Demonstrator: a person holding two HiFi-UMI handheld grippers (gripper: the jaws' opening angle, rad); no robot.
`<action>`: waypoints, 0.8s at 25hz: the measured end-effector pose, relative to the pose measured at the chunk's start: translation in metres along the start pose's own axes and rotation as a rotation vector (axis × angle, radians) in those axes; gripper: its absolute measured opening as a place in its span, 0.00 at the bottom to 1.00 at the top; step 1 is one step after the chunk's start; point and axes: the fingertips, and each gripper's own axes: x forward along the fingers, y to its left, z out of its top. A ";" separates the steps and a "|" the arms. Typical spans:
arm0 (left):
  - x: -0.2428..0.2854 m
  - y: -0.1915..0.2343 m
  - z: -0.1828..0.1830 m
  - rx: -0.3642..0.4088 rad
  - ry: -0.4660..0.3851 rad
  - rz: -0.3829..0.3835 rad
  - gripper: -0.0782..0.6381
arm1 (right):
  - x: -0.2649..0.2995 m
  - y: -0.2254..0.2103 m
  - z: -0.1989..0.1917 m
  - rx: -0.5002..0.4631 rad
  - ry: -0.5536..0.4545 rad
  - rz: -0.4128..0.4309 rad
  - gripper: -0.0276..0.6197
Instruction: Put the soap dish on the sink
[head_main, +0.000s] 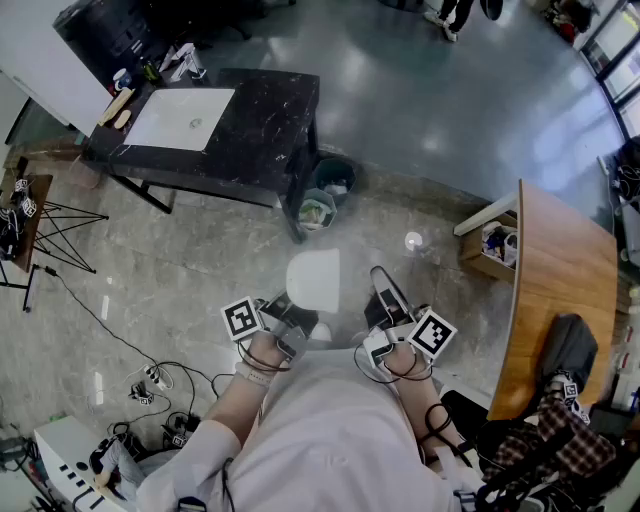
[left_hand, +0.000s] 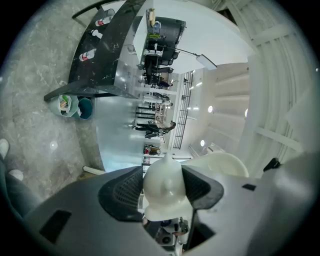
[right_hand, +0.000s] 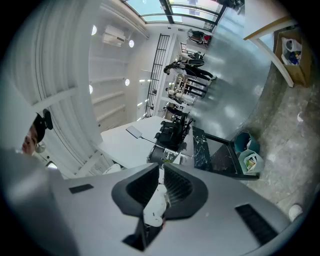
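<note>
Between the two grippers, low in front of the person's chest:

- Soap dish (head_main: 313, 282): plain white, smooth and glossy, with a rounded, domed outline. It is held in the air over the stone floor, well apart from the sink.
- Left gripper (left_hand: 165, 171): jaws stand wide, both ribbed pads pressed on the dish's white dome.
- Right gripper (right_hand: 161, 192): jaws nearly together, nipping a small white piece (right_hand: 154, 209). Whether it is part of the dish cannot be told.
- Sink (head_main: 160, 125): white rectangular basin set in a black marbled counter (head_main: 265, 120) at the far side of the floor.
- Teal bin (head_main: 335, 178): stands at the counter's near corner, contents unclear.
- Pale green bin (head_main: 318, 212): just beside the teal one, holds crumpled rubbish.
- Wooden crate (head_main: 470, 252): against the curved wooden table (head_main: 560, 290), holds small mixed items.
</note>
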 end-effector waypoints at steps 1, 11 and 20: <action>-0.003 -0.002 0.003 0.002 -0.002 -0.005 0.44 | 0.001 0.001 -0.002 -0.004 0.001 -0.002 0.11; -0.022 0.005 0.031 -0.002 -0.041 -0.008 0.44 | 0.030 0.002 -0.019 -0.012 0.029 0.016 0.11; -0.012 0.010 0.053 0.009 -0.084 -0.004 0.44 | 0.069 -0.007 -0.009 -0.009 0.072 0.049 0.11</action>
